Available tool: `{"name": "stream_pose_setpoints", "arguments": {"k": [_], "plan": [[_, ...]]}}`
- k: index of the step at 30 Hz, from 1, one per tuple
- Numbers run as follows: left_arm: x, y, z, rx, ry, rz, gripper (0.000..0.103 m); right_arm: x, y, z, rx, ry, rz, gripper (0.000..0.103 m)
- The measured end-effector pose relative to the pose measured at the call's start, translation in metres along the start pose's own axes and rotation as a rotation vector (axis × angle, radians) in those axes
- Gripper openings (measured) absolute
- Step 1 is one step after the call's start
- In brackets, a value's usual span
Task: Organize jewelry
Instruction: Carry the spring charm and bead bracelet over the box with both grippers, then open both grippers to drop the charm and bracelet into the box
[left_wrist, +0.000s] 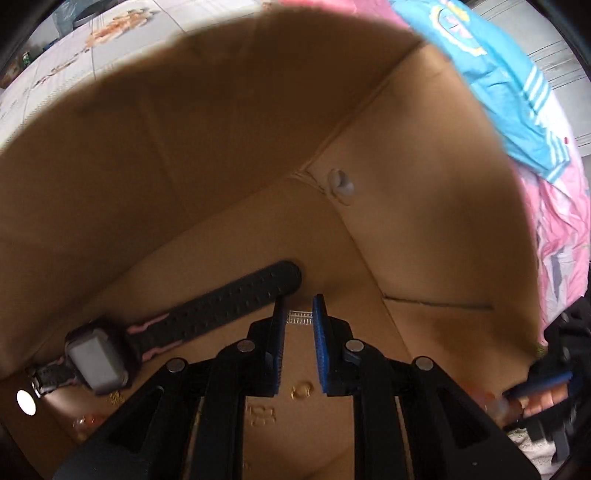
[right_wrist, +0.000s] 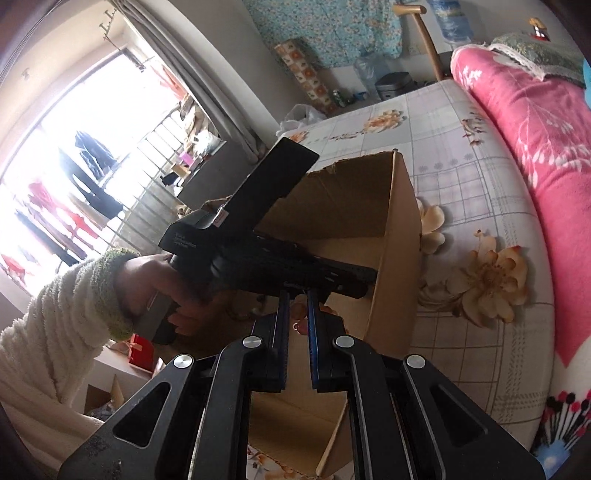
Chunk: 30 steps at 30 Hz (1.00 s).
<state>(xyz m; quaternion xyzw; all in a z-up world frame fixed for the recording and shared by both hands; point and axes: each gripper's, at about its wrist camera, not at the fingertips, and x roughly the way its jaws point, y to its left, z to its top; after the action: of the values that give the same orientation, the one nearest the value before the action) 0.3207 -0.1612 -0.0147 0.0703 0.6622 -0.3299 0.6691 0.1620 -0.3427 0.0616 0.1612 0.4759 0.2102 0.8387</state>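
Jewelry scattered on cardboard box (left_wrist: 229, 155) floor.
My left gripper (left_wrist: 299, 317) pinches a small clear strip (left_wrist: 300, 317) near the watch (left_wrist: 110, 354); right gripper (right_wrist: 295, 306) nearly closed.

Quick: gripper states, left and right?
Left gripper: closed on a small clear beaded piece.
Right gripper: closed; whether it holds anything cannot be told.
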Motion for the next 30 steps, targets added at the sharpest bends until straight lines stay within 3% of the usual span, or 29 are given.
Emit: {"name": "stream_pose_setpoints", "arguments": {"k": [5, 8, 10, 16, 19, 21, 23, 27, 30], "plan": [[0.000, -0.005, 0.002, 0.006, 0.009, -0.027, 0.031, 0.005, 0.005, 0.004, -0.062, 0.051, -0.047, 0.007], [-0.005, -0.009, 0.001, 0.014, -0.004, 0.016, 0.042, 0.007, 0.011, 0.006, -0.103, 0.091, -0.087, 0.007], [-0.012, -0.008, -0.002, 0.002, -0.023, 0.006, 0.044, 0.010, 0.015, 0.007, -0.131, 0.116, -0.120, 0.007], [-0.079, -0.002, -0.026, -0.039, -0.195, -0.006, 0.053, 0.031, 0.039, 0.010, -0.288, 0.243, -0.273, 0.007], [-0.116, 0.003, -0.050, -0.033, -0.295, -0.008, 0.056, 0.051, 0.053, 0.005, -0.367, 0.346, -0.325, 0.009], [-0.139, 0.006, -0.073, -0.034, -0.362, -0.001, 0.058, 0.059, 0.063, 0.001, -0.423, 0.370, -0.372, 0.014], [-0.151, 0.006, -0.085, -0.038, -0.412, 0.007, 0.060, 0.062, 0.070, -0.003, -0.433, 0.402, -0.346, 0.014], [-0.179, 0.028, -0.133, -0.050, -0.512, 0.022, 0.065, 0.052, 0.082, -0.003, -0.432, 0.368, -0.358, 0.014], [-0.194, 0.043, -0.176, -0.091, -0.607, 0.014, 0.075, 0.016, 0.079, 0.009, -0.330, 0.241, -0.349, 0.017]]}}
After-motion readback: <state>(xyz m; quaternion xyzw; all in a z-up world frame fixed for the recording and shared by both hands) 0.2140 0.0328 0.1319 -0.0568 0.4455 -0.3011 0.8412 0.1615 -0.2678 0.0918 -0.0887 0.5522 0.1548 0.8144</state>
